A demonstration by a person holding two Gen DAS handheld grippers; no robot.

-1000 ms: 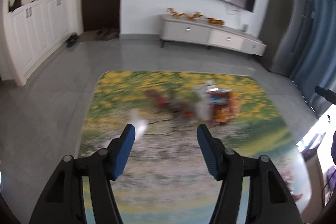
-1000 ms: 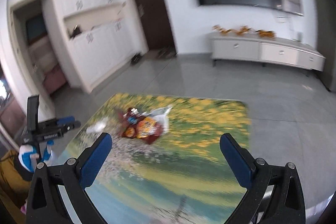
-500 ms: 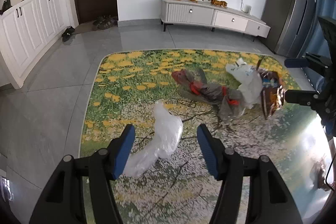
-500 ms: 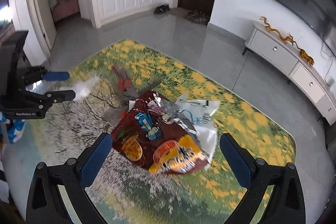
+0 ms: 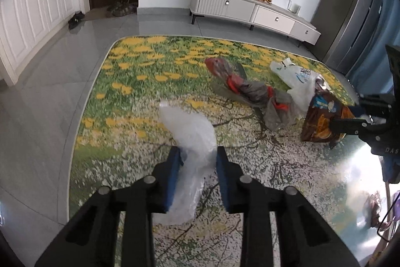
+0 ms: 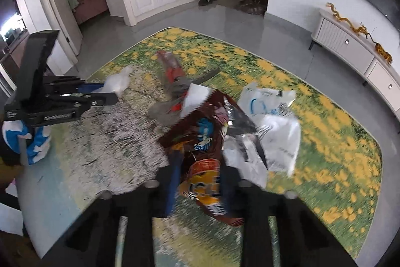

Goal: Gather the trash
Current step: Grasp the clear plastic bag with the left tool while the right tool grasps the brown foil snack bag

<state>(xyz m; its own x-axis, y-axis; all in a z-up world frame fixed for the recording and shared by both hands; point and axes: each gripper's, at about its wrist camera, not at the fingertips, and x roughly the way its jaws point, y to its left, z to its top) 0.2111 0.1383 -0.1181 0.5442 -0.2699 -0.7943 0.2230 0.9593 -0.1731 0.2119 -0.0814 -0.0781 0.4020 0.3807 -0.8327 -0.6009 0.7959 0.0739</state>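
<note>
Left gripper (image 5: 197, 162) closing, blue fingers (image 5: 173, 173) narrow on either side of a clear plastic bag (image 5: 190, 139) lying on the flower-print rug (image 5: 140, 66); firm pad contact on the film not confirmed. Right gripper (image 6: 200, 182) clamped on a brown snack wrapper (image 6: 200, 142), fingers nearly together, view somewhat blurred. Grey-and-red bag (image 5: 250, 91) and white printed bag (image 5: 295, 76) lying on the rug between and beyond the two tools, beside the wrapper.
</note>
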